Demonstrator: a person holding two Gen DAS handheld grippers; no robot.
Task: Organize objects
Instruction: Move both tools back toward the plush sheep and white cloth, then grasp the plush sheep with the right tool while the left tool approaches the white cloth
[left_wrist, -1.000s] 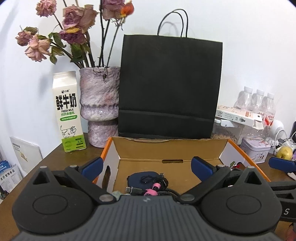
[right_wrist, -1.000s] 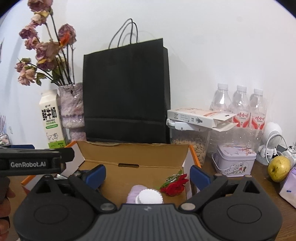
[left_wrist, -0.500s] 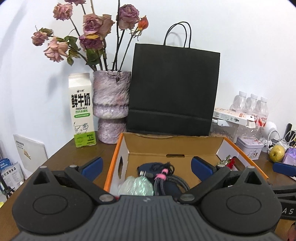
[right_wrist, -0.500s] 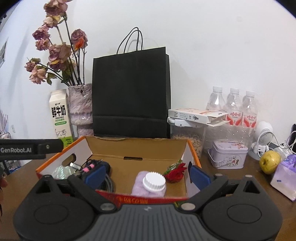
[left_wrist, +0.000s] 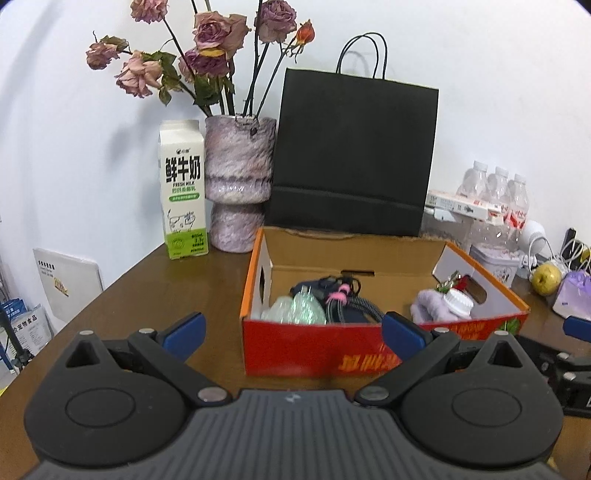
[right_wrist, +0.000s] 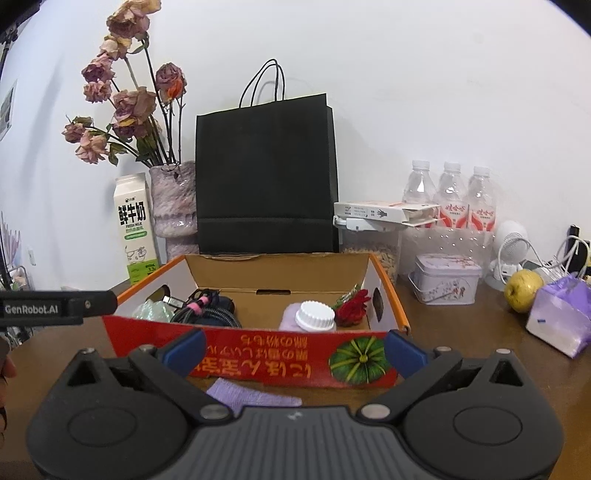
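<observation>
Cardboard box (right_wrist: 258, 354) sitting on the bench (left_wrist: 177, 295), near the black bag (left_wrist: 354, 155) at the far wall, holding cables (right_wrist: 207, 310), a white-capped bottle (right_wrist: 314, 315) and a red flower (right_wrist: 354, 308). Probably handling light but flexing at thin walls; gripping best at the side cut-outs or the rim. Compared with a second ago, seeing far more of the red front wall, both grippers pulling back nearer. Left gripper (left_wrist: 291, 330) fingers spread wide, holding nothing; right gripper (right_wrist: 295, 345) fingers just opening further, nothing between.
</observation>
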